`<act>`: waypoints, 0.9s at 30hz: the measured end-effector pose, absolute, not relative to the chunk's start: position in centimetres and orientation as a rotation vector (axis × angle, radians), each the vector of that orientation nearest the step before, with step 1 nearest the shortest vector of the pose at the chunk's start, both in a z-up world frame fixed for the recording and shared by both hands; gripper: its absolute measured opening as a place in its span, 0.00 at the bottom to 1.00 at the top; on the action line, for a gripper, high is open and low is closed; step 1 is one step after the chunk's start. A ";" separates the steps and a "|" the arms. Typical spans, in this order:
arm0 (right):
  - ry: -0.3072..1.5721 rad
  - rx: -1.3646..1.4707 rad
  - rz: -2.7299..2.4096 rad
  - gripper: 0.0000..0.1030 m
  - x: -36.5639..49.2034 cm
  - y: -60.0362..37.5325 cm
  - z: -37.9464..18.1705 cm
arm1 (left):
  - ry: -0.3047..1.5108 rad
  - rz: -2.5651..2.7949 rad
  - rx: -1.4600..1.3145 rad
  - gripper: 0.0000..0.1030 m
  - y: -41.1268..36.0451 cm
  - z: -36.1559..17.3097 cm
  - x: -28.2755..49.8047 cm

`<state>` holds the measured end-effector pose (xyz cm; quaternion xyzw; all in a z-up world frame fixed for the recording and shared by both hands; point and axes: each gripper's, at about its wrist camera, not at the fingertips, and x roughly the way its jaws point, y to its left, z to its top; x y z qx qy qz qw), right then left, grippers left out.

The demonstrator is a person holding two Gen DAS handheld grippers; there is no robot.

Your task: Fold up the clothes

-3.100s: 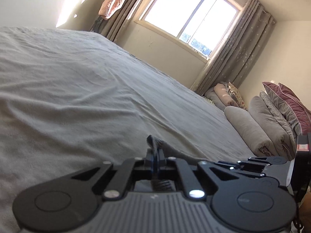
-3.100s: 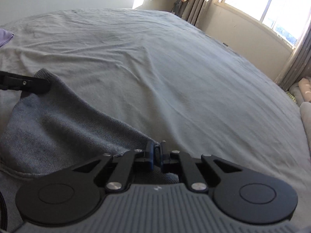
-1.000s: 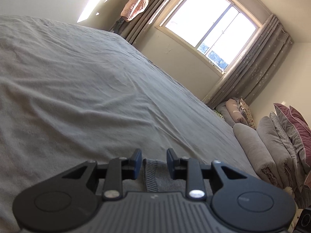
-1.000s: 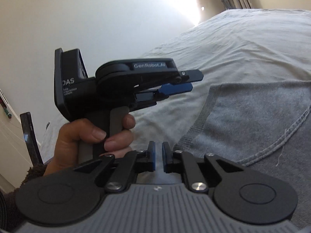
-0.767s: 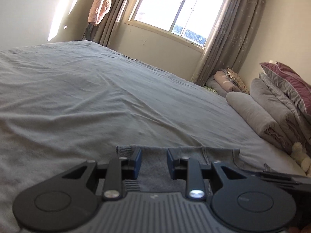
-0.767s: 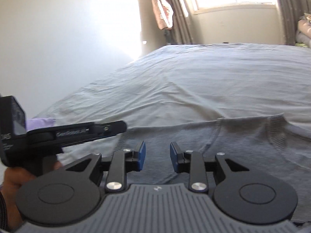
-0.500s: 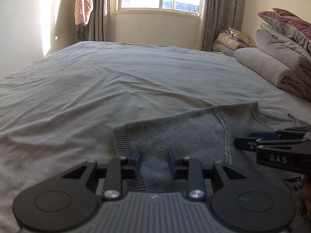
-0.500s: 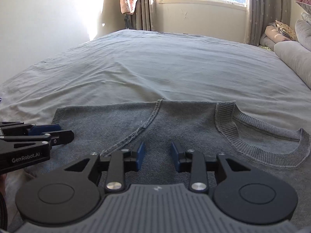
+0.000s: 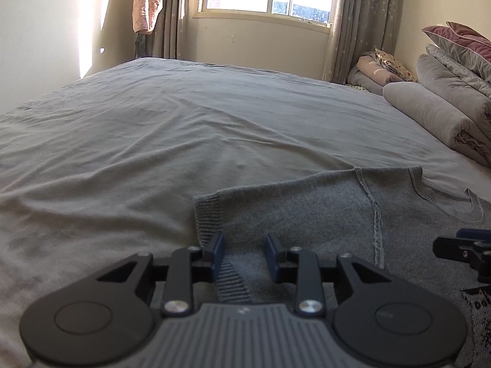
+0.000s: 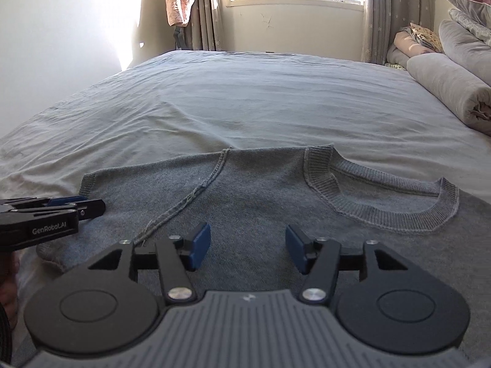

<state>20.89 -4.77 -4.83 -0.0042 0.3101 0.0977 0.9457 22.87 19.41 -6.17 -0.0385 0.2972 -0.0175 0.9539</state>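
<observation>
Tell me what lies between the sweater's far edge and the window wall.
Only bare grey bedsheet beyond the sweater, as the right wrist view shows.

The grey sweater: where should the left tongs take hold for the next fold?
Probably the ribbed cuff at the end of the folded-in sleeve on the grey sweater. Its band lies flat on the bed sheet just ahead of the open left tongs. Come in low from the near side and pinch across the ribbing.

Right claw (image 10: 248, 247) hangs wide open over the grey sweater (image 10: 260, 202) spread flat on the bed (image 10: 260, 104); left claw (image 10: 89, 204) sits at the sweater's left edge.
</observation>
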 end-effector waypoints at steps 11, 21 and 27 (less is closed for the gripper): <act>0.654 0.052 -0.003 0.66 12.4 -14.2 -4.7 | 0.587 -0.100 -0.089 0.55 14.9 -0.6 16.4; 0.689 0.068 -0.093 0.82 5.9 -18.5 -5.6 | 0.666 -0.132 0.032 0.56 9.1 -5.4 7.7; 0.691 0.065 -0.122 0.88 1.7 -19.4 -5.9 | 0.696 -0.081 0.044 0.63 8.8 -4.8 4.2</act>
